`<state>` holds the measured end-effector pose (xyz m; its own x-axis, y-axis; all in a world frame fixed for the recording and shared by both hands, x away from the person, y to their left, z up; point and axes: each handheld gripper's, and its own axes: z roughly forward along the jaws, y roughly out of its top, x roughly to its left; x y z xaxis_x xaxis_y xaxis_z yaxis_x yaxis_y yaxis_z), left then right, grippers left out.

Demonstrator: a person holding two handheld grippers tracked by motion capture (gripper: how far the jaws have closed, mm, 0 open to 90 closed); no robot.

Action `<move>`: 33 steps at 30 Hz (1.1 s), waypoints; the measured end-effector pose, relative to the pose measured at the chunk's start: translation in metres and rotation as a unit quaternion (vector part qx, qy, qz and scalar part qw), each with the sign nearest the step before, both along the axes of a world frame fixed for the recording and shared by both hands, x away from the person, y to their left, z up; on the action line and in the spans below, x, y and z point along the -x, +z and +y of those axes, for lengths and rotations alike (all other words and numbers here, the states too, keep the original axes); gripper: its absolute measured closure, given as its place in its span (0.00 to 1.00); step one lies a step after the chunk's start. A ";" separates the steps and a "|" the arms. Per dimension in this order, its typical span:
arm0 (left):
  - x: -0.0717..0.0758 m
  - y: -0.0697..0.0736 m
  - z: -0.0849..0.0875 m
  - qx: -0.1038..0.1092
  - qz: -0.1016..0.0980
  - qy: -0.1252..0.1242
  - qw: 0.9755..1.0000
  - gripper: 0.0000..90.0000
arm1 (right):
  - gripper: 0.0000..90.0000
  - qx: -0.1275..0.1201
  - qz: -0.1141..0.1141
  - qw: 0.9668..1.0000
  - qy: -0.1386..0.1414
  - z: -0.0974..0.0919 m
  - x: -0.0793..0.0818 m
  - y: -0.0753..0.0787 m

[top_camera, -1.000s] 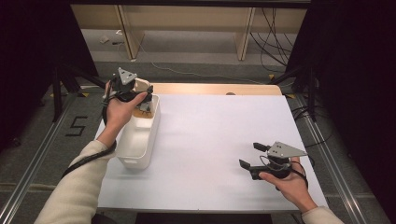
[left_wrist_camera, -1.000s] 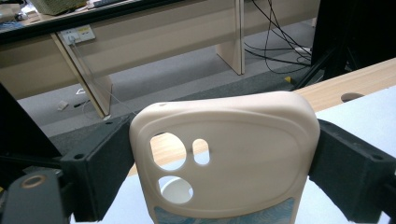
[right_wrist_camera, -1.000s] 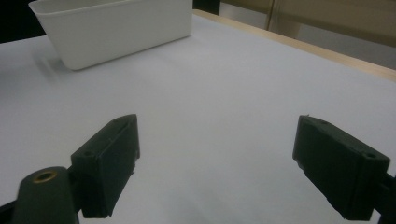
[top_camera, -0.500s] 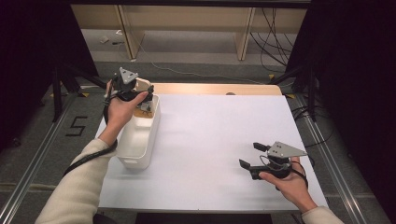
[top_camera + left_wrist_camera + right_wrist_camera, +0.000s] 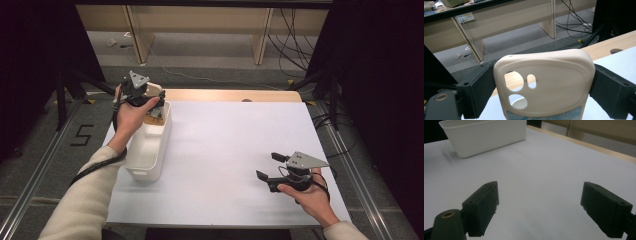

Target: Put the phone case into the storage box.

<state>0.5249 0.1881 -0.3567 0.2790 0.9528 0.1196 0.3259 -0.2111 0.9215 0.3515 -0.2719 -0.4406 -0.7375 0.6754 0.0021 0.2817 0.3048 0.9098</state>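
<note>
Left hand (image 5: 131, 116): raised over far end of bin, wrapped round left gripper.
Left gripper (image 5: 544, 82): black, two-jaw, grey 3-cornered plate on top; jaws clamped on both side edges of case; cable trails down past sleeve.
Cream soft-plastic phone case (image 5: 543, 85): upright betw. jaws, camera cut-outs at its left, blue pattern strip at bottom edge; held above bin's far end, at table's far-left corner.
White rectangular plastic bin (image 5: 149, 145): on table's left edge, long axis running front to back; contents can't tell.
White-topped table w/ wood far edge (image 5: 235, 135): bare centre.
Right gripper (image 5: 540, 202): jaws spread wide apart, nothing betw. them; low over table's near-right area, pointing toward bin.
Right hand (image 5: 307, 197): grips it from behind.
</note>
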 end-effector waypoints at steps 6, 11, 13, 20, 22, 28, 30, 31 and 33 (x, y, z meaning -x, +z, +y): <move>-0.002 -0.001 -0.002 -0.001 0.003 0.003 1.000 0.12 | 0.18 0.000 0.000 1.000 -0.001 0.000 0.000 0.000; -0.003 -0.001 -0.002 -0.002 0.006 0.006 1.000 0.12 | 0.18 0.000 0.001 1.000 -0.001 0.000 0.000 0.000; -0.004 -0.001 -0.003 -0.002 0.006 0.007 1.000 0.12 | 0.18 0.000 0.001 1.000 -0.001 0.000 0.000 0.000; -0.005 0.000 -0.004 -0.003 0.007 0.011 1.000 0.12 | 0.18 0.000 0.001 1.000 0.000 0.000 0.000 0.000; -0.006 0.000 -0.004 -0.002 0.007 0.012 1.000 0.12 | 0.18 0.000 0.001 1.000 -0.001 0.000 0.000 0.000; -0.007 0.000 -0.004 -0.003 0.009 0.015 1.000 0.12 | 0.17 -0.001 0.001 1.000 0.001 0.000 0.000 0.000; -0.007 -0.001 -0.004 -0.004 0.009 0.015 1.000 0.12 | 0.18 -0.001 0.001 1.000 0.001 0.000 0.000 0.000; -0.007 -0.001 -0.004 -0.004 0.009 0.016 1.000 0.12 | 0.18 -0.001 0.000 1.000 0.001 0.000 0.000 0.000; -0.008 -0.001 -0.004 -0.005 0.009 0.016 1.000 0.12 | 0.18 -0.002 0.000 1.000 0.002 0.000 0.000 0.000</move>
<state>0.5329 0.1838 -0.3576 0.2505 0.9602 0.1238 0.3484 -0.2088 0.9138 0.3519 -0.2721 -0.4407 -0.7399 0.6727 0.0038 0.2801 0.3030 0.9109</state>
